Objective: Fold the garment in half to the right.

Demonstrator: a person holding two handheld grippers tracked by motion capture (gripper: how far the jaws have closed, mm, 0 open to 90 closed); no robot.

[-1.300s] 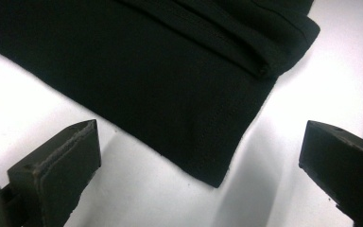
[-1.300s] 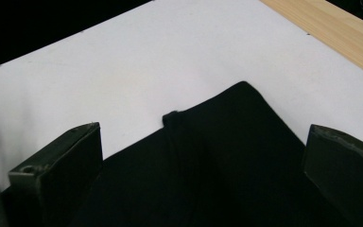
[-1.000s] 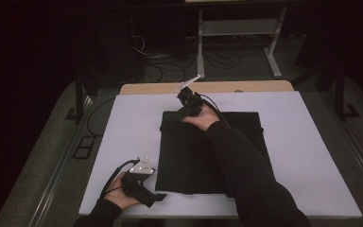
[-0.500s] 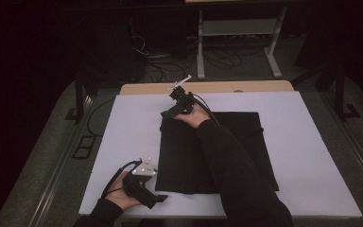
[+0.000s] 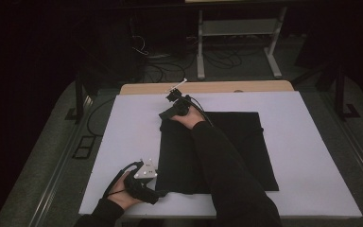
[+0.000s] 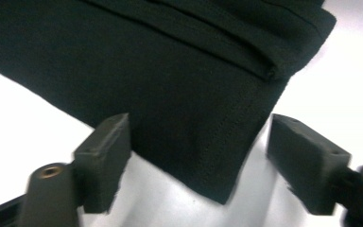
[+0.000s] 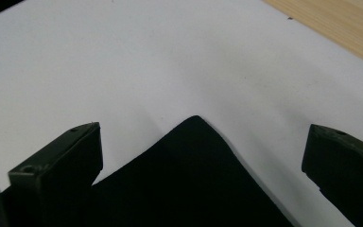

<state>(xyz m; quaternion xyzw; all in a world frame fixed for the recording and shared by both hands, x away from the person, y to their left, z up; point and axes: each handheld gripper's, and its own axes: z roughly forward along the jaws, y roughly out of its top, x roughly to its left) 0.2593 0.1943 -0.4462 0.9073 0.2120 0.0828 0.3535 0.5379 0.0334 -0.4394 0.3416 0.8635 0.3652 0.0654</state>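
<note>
The right claw (image 5: 170, 111) has travelled across the black cloth (image 5: 236, 151) since a second ago, from the middle of its far edge to the far left corner, and now sits low over that corner. In the right gripper view the corner's tip pokes up between the jaws, which stand spread wide with nothing pinched. Down at the near left corner, the left claw (image 5: 163, 193) hasn't shifted, but its jaws have just been closing in; the left gripper view shows the hemmed corner lying between them, pads either side and a sliver of white visible at each, so not clamped yet. My read: both claws are lining up on the left-hand corners for a lift or a fold.

The cloth itself lies flat in the middle of the white-covered table (image 5: 312, 123), a dark rectangle, stitched hem and a folded seam near the near corner, edges fairly square, hardly a wrinkle.
</note>
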